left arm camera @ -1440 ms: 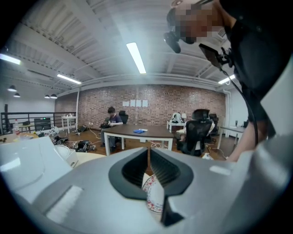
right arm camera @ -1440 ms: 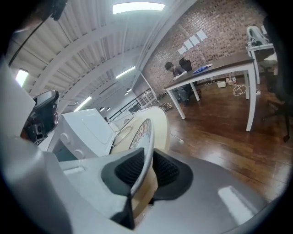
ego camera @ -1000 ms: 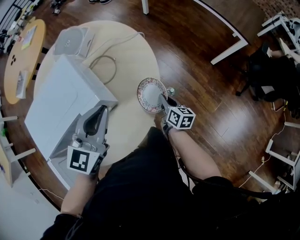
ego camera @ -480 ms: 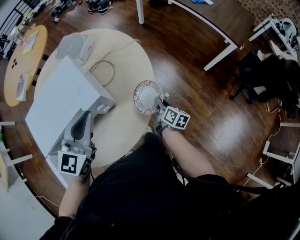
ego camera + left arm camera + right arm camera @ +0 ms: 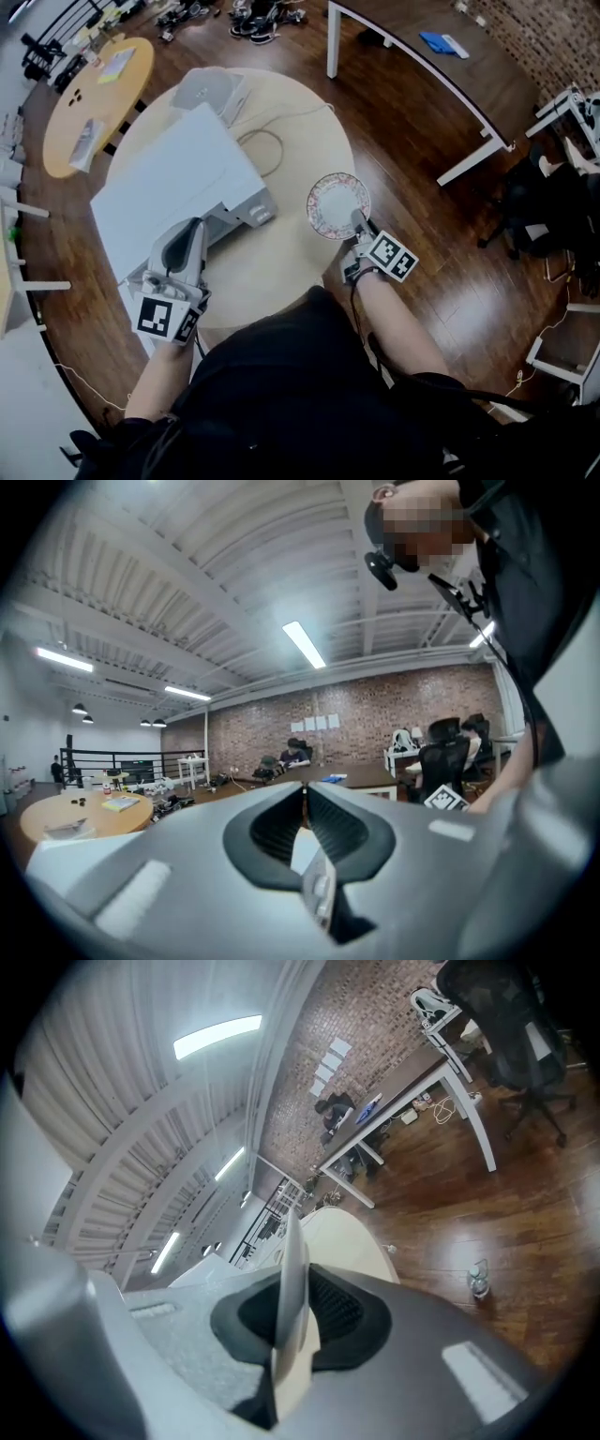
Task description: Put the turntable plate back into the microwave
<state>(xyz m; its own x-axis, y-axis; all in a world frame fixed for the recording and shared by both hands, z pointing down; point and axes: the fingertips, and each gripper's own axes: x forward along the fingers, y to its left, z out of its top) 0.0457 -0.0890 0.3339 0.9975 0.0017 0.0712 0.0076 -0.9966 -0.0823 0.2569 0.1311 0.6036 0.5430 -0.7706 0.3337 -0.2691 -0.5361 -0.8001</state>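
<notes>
Turntable plate (image 5: 336, 203), a round white dish with a patterned rim, hangs over the right edge of the round beige table (image 5: 300, 122). The right gripper (image 5: 360, 225) is clenched on its near rim and has raised and rolled it slightly in the last second. Further left, the left gripper (image 5: 190, 234), closed on what looks like the door (image 5: 315, 878) edge of the white box microwave (image 5: 173, 183), has drawn along its front. I judge the way in is being opened, and carrying the plate left remains.
</notes>
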